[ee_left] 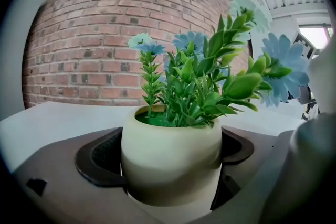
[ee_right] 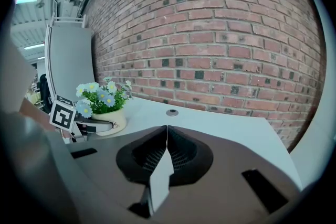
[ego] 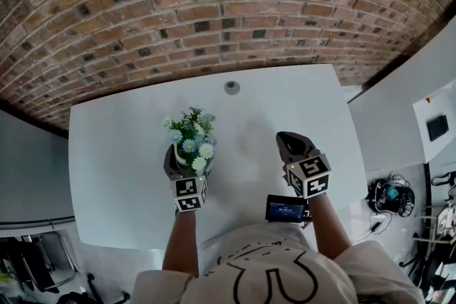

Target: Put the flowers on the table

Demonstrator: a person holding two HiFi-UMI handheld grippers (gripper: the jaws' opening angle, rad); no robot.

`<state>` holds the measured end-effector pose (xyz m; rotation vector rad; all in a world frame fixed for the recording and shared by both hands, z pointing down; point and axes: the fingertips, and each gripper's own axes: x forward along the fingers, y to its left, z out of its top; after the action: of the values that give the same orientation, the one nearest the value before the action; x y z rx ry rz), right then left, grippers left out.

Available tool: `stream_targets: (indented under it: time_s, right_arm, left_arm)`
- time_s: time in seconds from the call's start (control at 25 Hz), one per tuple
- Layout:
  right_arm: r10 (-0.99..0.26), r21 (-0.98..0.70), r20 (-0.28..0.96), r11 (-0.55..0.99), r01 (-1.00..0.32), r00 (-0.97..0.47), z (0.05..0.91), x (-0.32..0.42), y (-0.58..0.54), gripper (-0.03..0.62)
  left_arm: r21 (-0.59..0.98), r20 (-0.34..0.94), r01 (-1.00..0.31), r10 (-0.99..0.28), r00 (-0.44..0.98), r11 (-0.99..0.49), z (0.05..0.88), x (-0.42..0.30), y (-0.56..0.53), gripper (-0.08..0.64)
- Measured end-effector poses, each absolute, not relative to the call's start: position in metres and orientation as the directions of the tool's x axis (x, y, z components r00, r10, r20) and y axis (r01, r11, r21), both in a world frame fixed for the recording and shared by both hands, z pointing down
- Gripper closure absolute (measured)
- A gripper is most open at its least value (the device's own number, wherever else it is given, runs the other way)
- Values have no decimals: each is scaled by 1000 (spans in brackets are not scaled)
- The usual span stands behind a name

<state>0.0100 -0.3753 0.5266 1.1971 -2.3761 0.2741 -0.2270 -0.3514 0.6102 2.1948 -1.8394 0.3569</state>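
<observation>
While the left gripper [ego: 182, 166] has its jaws clamped round the belly of the cream pot [ee_left: 170, 157], the flowers [ego: 191, 139] sit upright at the centre-left of the head view, over the white desk [ego: 114, 153]. The right gripper [ee_right: 167, 147] hangs at the centre-right of that view with its jaws pressed together on nothing.

The danger looks to be in the release. The pot is round and smooth, and the jaws hold it on a curve. If they open before the base is flat on the desk, it could drop and rock. The blooms lean to one side of the stems, which would help a tip along. A jaw dragging on the pot's side as it backs away could also tilt it.

The trouble is that the base cannot be checked. The left gripper view cuts it off behind the jaws, and in the head view the foliage and the marker cube cover it. From the right gripper view the pot seems low at the desk, at the left of the frame, but whether it touches cannot be told.
</observation>
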Motion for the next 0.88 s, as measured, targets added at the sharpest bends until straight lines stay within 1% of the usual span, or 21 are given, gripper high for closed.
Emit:
stream_targets:
  time_s: [0.44,0.68,0.88]
  right_arm:
    - [-718,44,465,603,-797,-518,519,10,-371,578]
    - [-716,50,463,609,-792,-522,518,12,-362,578]
    - [-724,55,447,609,-791,-526,512,12,-354,578]
  left_arm:
    - [90,354,-984,-919,176,-154,608,-229,-347,44]
    - [76,398,-979,-895,203,-188,611,-224,-338,44]
    - [68,390,-978,-897,206,-195,601,-222,-332,43]
